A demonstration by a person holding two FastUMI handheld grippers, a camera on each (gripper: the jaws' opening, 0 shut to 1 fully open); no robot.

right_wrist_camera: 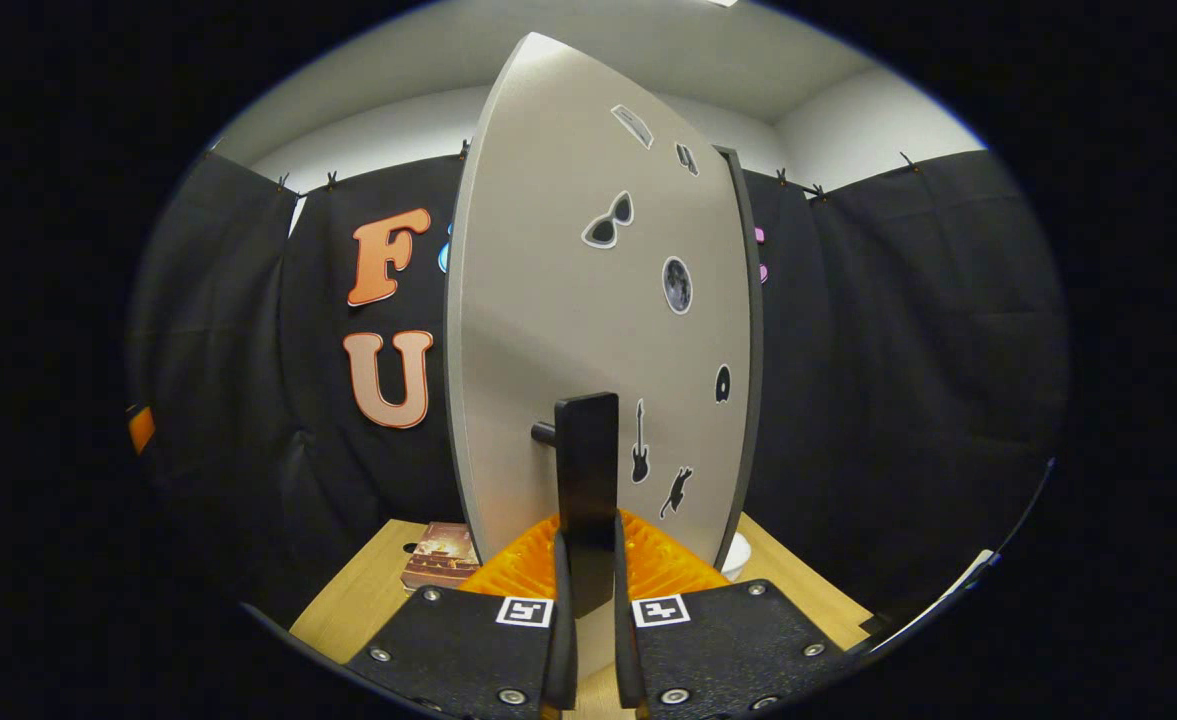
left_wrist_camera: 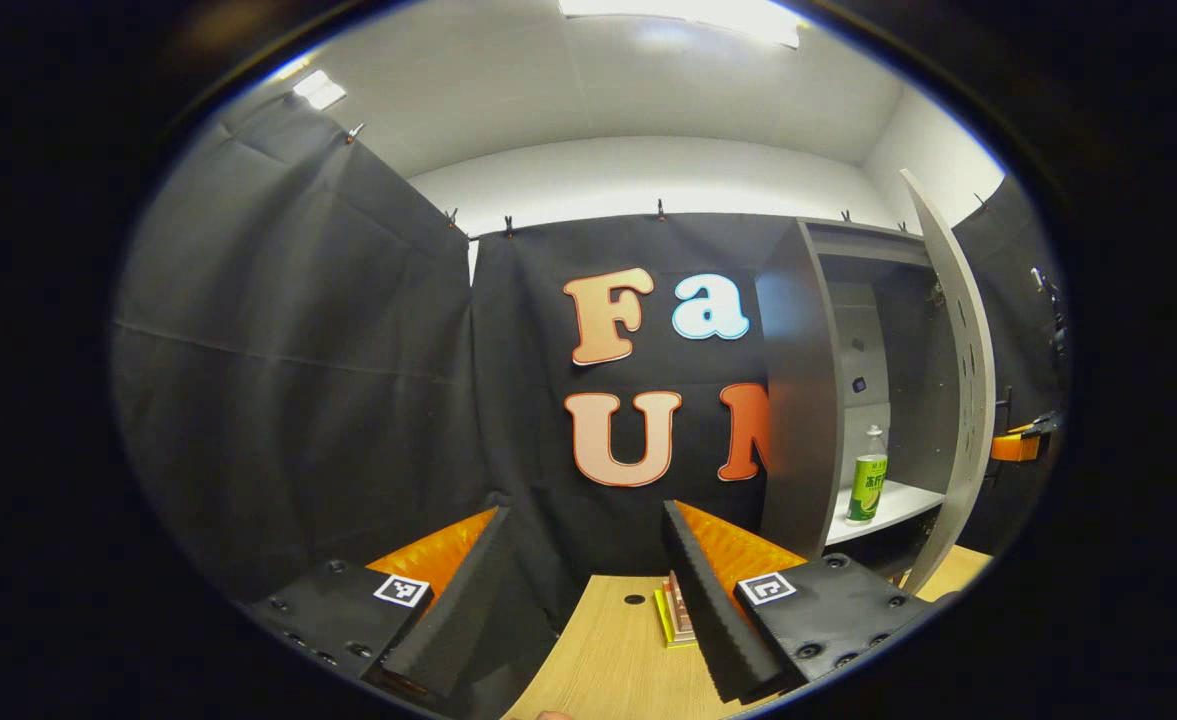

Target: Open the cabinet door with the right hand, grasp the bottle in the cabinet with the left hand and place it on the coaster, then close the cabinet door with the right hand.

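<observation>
Clamping the black handle (right_wrist_camera: 586,480) of the cabinet door (right_wrist_camera: 548,300), the right tool (right_wrist_camera: 588,600) has both fingers pressed narrow on the handle's lower end. The grey door stands swung out from the cabinet (left_wrist_camera: 798,400), its outer face carrying small dark stickers. In the left gripper view the left tool (left_wrist_camera: 588,590) is spread wide with nothing between its fingers, raised above the wooden tabletop (left_wrist_camera: 608,650) and facing the booth's back wall. The bottle (left_wrist_camera: 867,480), green-labelled with a pale cap, stands upright on the cabinet's white shelf (left_wrist_camera: 898,505), near the shelf's front edge, well apart from the left tool. A small stack of flat things (left_wrist_camera: 675,612) lies on the tabletop just beside the left tool's right-side finger. A book (right_wrist_camera: 443,555) lies near the tabletop's far edge, left of the door.
</observation>
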